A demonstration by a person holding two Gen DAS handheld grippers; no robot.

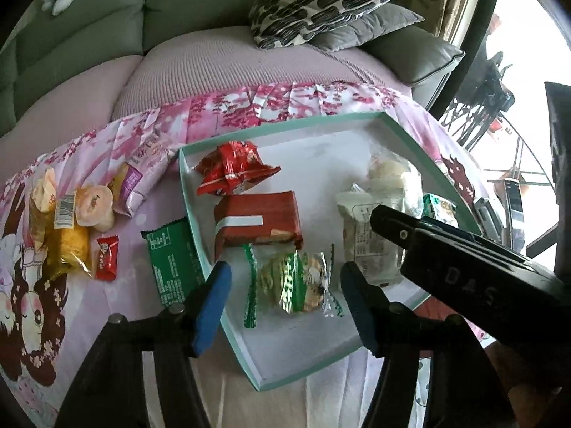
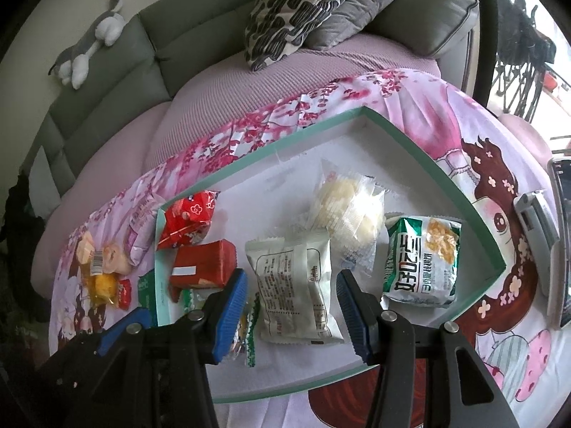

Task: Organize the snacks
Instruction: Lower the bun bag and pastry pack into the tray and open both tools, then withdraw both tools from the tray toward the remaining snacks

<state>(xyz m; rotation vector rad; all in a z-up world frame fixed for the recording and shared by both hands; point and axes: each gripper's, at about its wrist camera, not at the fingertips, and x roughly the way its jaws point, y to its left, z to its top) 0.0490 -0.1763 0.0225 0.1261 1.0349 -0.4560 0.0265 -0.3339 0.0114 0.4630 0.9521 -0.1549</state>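
Note:
A teal-rimmed white tray (image 1: 200, 214) (image 2: 428, 164) lies on a pink printed cloth. Inside it are red packets (image 1: 235, 167), a red-brown pack (image 1: 257, 219), a white packet (image 1: 367, 249) (image 2: 292, 285), a clear bag of pale buns (image 2: 349, 210) and a green-white bag (image 2: 421, 260). A green-striped cookie packet (image 1: 292, 281) rests flat on the tray between the fingers of my left gripper (image 1: 285, 306), which is open; the pads stand off it. My right gripper (image 2: 292, 314) hovers open over the white packet, one finger on each side.
Left of the tray lie a green packet (image 1: 171, 260), a small red candy (image 1: 107, 256), a yellow cake bag (image 1: 67, 239) and a purple packet (image 1: 139, 174). A phone (image 2: 535, 235) sits to the right. Sofa cushions (image 1: 321, 3) are behind.

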